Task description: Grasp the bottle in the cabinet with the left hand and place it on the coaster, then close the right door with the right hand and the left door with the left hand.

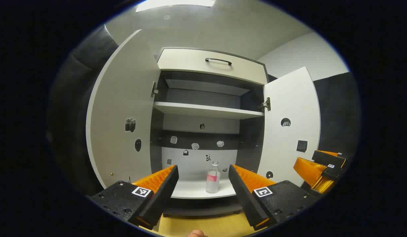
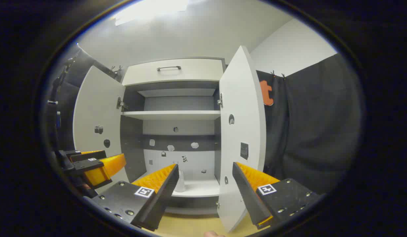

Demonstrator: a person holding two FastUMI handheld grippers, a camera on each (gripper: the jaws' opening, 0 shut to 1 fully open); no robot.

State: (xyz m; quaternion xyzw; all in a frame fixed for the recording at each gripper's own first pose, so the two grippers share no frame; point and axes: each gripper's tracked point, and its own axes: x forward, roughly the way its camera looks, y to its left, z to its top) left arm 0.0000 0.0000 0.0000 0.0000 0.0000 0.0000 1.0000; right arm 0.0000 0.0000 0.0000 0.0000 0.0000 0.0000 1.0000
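Cabinet (image 1: pixel 211 62) fills mid-frame, both doors swung open, bare shelf above. Bottle (image 1: pixel 212 177) stands upright on the bottom shelf (image 1: pixel 193 191), centre-low in the left gripper view. Looks like clear, light, stiff plastic, probably slick; grip mid-body at the pink label. Left tongs (image 1: pixel 203 186) spread wide, released, framing the bottle without touching. Right tongs (image 2: pixel 205 187) also released, holding nothing, near the right door (image 2: pixel 241 131).

We count one cabinet (image 1: pixel 210 62) with two open doors, the left door (image 1: pixel 124 115) and the right door (image 1: pixel 290 108). Inside stands one bottle (image 1: pixel 212 177). We see one drawer handle (image 1: pixel 218 61), one shelf (image 1: pixel 206 111), and two grippers: left gripper (image 1: pixel 203 174), right gripper (image 2: pixel 205 172).
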